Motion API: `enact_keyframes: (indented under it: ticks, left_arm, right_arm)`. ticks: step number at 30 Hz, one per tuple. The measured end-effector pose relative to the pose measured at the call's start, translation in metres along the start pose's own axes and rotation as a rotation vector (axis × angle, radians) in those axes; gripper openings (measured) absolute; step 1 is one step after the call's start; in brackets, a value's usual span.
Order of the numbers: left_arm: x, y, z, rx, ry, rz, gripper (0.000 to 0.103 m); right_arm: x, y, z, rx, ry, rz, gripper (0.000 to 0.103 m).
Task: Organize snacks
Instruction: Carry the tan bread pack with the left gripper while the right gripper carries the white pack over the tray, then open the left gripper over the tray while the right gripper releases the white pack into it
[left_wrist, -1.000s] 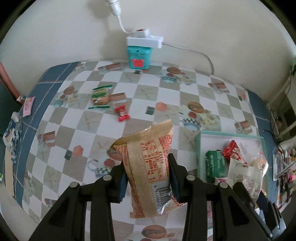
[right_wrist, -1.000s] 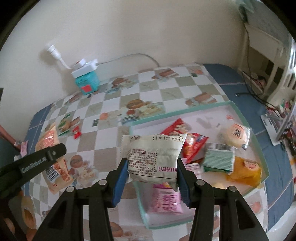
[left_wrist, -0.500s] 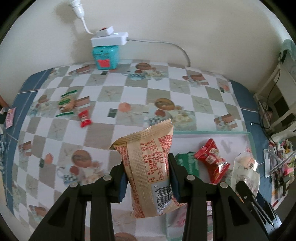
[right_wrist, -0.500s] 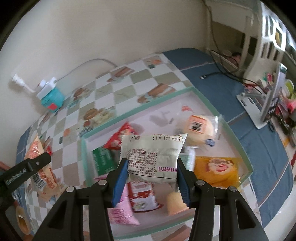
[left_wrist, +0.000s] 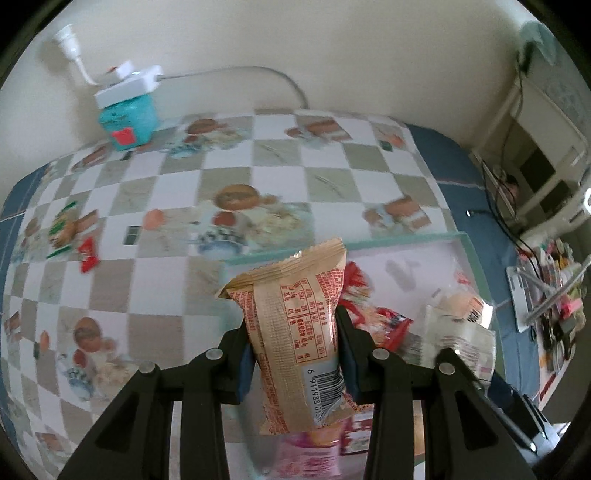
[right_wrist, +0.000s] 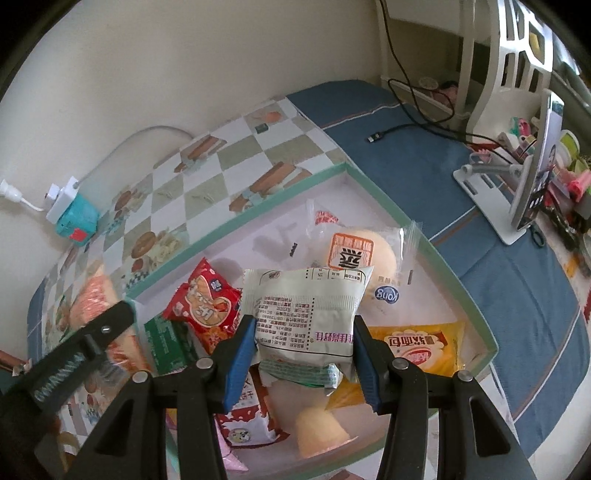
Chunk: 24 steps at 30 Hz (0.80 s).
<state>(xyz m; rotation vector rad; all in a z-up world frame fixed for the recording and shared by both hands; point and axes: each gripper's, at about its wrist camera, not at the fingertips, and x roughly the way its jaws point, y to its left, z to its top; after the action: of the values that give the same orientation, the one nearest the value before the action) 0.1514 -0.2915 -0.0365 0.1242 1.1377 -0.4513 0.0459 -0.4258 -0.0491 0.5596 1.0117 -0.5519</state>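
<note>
Both packets hung above the shallow white tray with mint-green rim (right_wrist: 424, 236). The right hand-held gripper (right_wrist: 304, 341) pinched a pale-green printed snack packet (right_wrist: 308, 315) over the tray's middle; the left hand-held gripper (left_wrist: 293, 349) pinched an upright tan paper-look snack packet (left_wrist: 295, 325) nearer the tray's left edge.

Left tool (left_wrist: 293, 343) clamped on a tan snack packet (left_wrist: 295, 332), held upright. Right tool (right_wrist: 304, 343) clamped on a pale green packet (right_wrist: 306, 314), both raised, side by side.
</note>
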Motion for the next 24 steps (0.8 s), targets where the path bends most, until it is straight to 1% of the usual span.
enact_keyframes:
  ticks: [6,12,13,15,16,17,19,21,24]
  left_arm:
    - [0.011,-0.016,-0.003,0.025,0.011,-0.011,0.04]
    - [0.012,-0.011,-0.002,-0.007,0.017,-0.041,0.041]
    - [0.012,-0.01,-0.002,-0.012,0.02,-0.042,0.041]
    - [0.012,-0.008,-0.001,-0.021,0.027,-0.052,0.047]
    - [0.012,-0.007,-0.002,-0.023,0.029,-0.056,0.054]
    - [0.012,-0.007,-0.001,-0.026,0.029,-0.059,0.058]
    - [0.01,-0.006,-0.001,-0.028,0.024,-0.061,0.059]
    - [0.008,-0.005,0.0,-0.031,0.023,-0.062,0.059]
    - [0.006,-0.004,0.001,-0.03,0.022,-0.06,0.059]
  right_arm:
    - [0.001,-0.005,0.001,0.011,-0.003,-0.012,0.054]
    - [0.002,-0.006,0.001,0.01,0.005,-0.017,0.056]
    - [0.002,-0.006,0.001,0.01,0.006,-0.018,0.056]
    - [0.002,-0.005,0.001,0.008,0.008,-0.021,0.056]
    - [0.003,-0.005,0.001,0.009,0.01,-0.024,0.056]
    - [0.003,-0.005,0.001,0.01,0.011,-0.027,0.057]
    - [0.004,-0.005,0.001,0.01,0.016,-0.036,0.059]
    - [0.004,-0.006,0.001,0.011,0.018,-0.039,0.063]
    - [0.003,-0.005,0.001,0.006,0.017,-0.046,0.065]
